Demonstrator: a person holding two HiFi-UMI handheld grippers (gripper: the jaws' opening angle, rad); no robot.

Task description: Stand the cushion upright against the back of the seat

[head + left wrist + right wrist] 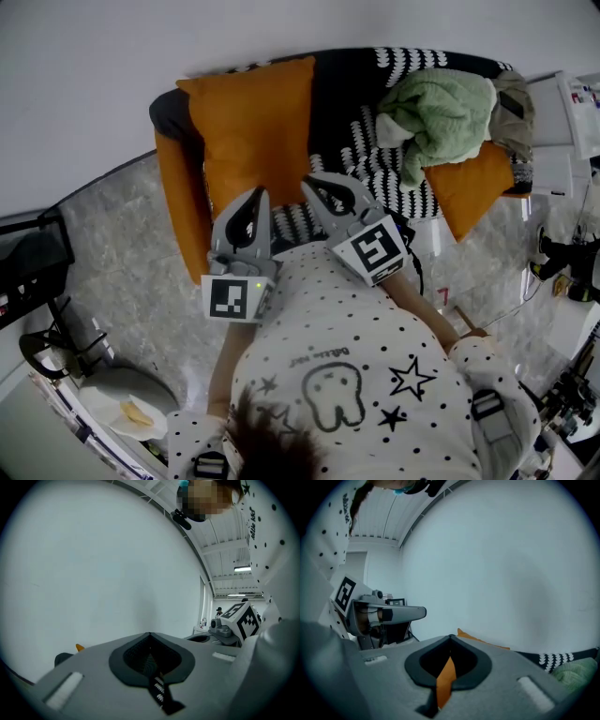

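The orange cushion (251, 127) stands upright against the back of the sofa (352, 84) at its left end; the sofa has a black-and-white patterned cover. Its top edge (483, 642) shows over the jaws in the right gripper view, and one corner (80, 647) peeks out in the left gripper view. My left gripper (257, 194) is held just in front of the cushion's lower edge, shut and holding nothing. My right gripper (311, 181) hangs beside it over the seat, shut with nothing held. Only a thin slit shows between each pair of jaws.
A crumpled green blanket (442, 111) lies on the right half of the seat. Orange sofa arms (184, 211) flank it, the right one (472, 187) under the blanket. A round side table with a plate (128, 410) stands lower left. Equipment clutters the right edge (567, 262).
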